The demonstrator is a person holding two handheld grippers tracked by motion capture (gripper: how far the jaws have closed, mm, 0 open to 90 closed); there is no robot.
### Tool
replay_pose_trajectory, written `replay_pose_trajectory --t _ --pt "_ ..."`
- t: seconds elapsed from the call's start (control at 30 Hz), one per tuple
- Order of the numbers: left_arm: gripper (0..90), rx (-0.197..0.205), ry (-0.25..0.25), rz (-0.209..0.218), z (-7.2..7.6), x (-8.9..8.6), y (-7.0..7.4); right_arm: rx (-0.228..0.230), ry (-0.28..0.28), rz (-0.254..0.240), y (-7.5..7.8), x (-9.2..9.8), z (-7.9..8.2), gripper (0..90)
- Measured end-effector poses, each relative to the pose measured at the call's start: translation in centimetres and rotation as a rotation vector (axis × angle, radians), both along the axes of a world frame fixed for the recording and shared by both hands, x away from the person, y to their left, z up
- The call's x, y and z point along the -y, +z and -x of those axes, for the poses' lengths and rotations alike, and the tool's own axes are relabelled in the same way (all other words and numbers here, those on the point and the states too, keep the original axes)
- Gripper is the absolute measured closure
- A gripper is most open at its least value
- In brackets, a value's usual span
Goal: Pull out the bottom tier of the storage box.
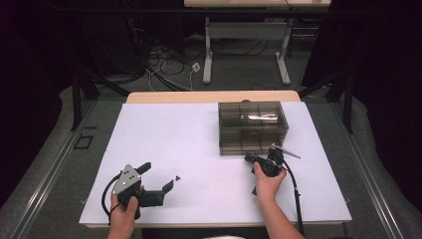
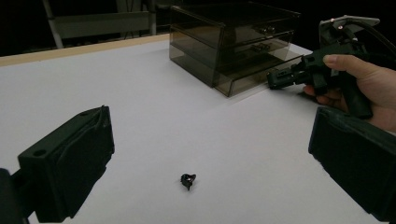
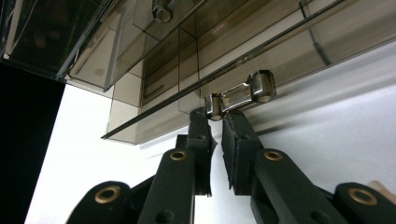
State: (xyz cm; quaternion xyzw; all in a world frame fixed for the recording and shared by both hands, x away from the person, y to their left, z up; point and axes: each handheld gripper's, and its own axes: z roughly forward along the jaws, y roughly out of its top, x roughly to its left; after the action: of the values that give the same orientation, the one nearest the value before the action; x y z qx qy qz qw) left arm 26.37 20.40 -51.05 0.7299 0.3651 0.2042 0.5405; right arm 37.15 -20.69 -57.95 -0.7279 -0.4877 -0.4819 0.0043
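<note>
Smoky plastic drawer box [image 1: 253,127] is sitting toward the far right of the white table [image 1: 164,134], and I'm pinching the metal handle [image 3: 240,94] of its bottom drawer [image 2: 261,77] with my right gripper [image 3: 218,116], jaws nearly together on one end. My left gripper [image 1: 158,176] is resting near the front edge, jaws gaping wide, with a small black clip [image 2: 187,180] lying between them.

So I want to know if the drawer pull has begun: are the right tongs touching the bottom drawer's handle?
Touching. In the right gripper view the right tongs close on one end of the handle, with both tips against it.
</note>
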Motion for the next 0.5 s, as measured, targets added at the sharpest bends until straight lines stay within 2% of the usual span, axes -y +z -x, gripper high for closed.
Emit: replay_pose_trajectory --t 0.17,0.2,0.33,0.5 --pt "0.4 0.0 0.0 -0.002 0.0 0.0 -0.01 0.015 -0.005 0.007 -0.05 -0.1 0.01 79.6" --pt "0.4 0.0 0.0 -0.001 0.0 0.0 0.0 0.012 0.012 0.011 0.04 -0.04 0.08 77.7" --pt "0.4 0.0 0.0 -0.001 0.0 0.02 -0.01 0.004 0.014 0.0 0.22 -0.08 0.19 76.2" --pt "0.4 0.0 0.0 -0.002 -0.02 0.02 -0.01 0.018 0.026 0.033 0.22 -0.08 0.37 73.1"
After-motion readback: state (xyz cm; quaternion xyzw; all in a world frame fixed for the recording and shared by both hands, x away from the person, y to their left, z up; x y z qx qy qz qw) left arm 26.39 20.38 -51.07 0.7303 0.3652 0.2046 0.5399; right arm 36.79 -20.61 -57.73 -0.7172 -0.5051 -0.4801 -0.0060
